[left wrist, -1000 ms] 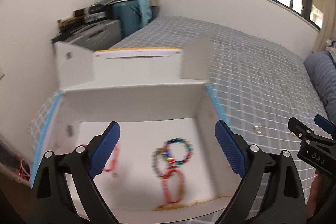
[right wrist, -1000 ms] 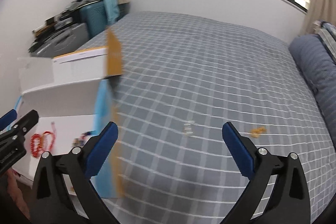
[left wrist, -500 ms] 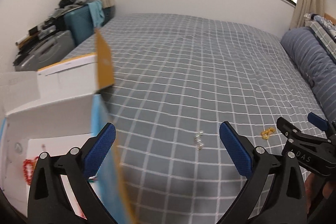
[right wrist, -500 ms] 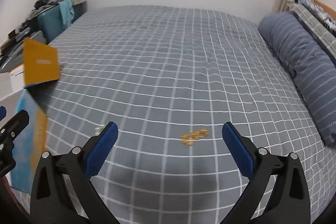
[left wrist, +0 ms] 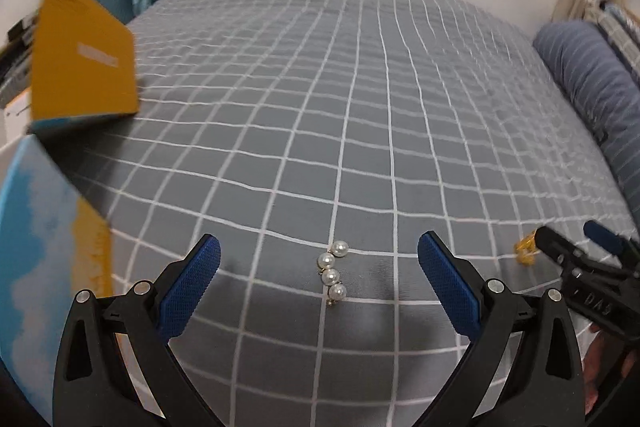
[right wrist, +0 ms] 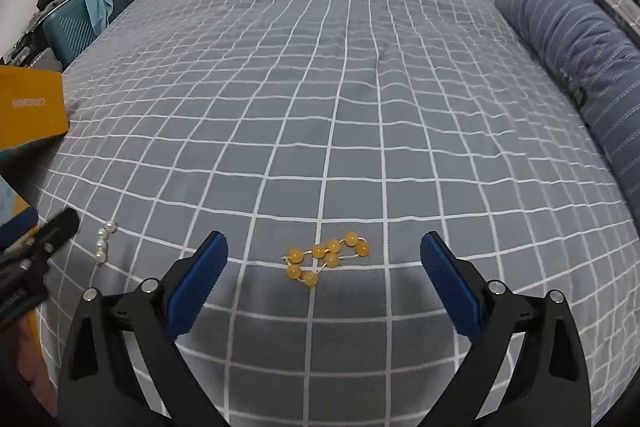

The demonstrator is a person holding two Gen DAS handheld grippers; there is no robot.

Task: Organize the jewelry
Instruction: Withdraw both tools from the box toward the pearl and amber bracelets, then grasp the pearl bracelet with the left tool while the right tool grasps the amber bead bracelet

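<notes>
A short string of white pearls (left wrist: 333,273) lies on the grey checked bedspread, right in front of my open, empty left gripper (left wrist: 319,269). It also shows at the left of the right wrist view (right wrist: 105,242). A yellow bead bracelet (right wrist: 325,259) lies bunched on the bedspread between the fingers of my open, empty right gripper (right wrist: 324,263); in the left wrist view the bracelet (left wrist: 525,251) peeks out beside the right gripper's fingers (left wrist: 568,255). The open cardboard box (left wrist: 48,227) with yellow flap stands at the far left.
A blue striped pillow (right wrist: 576,43) lies along the bed's right side. A teal suitcase (right wrist: 68,27) and clutter stand beyond the bed's far left corner. The box flap (right wrist: 28,107) juts over the bed at the left.
Both grippers have swung right, away from the box. The pearls now sit centred before the left gripper and the yellow bracelet before the right one, both closer.
</notes>
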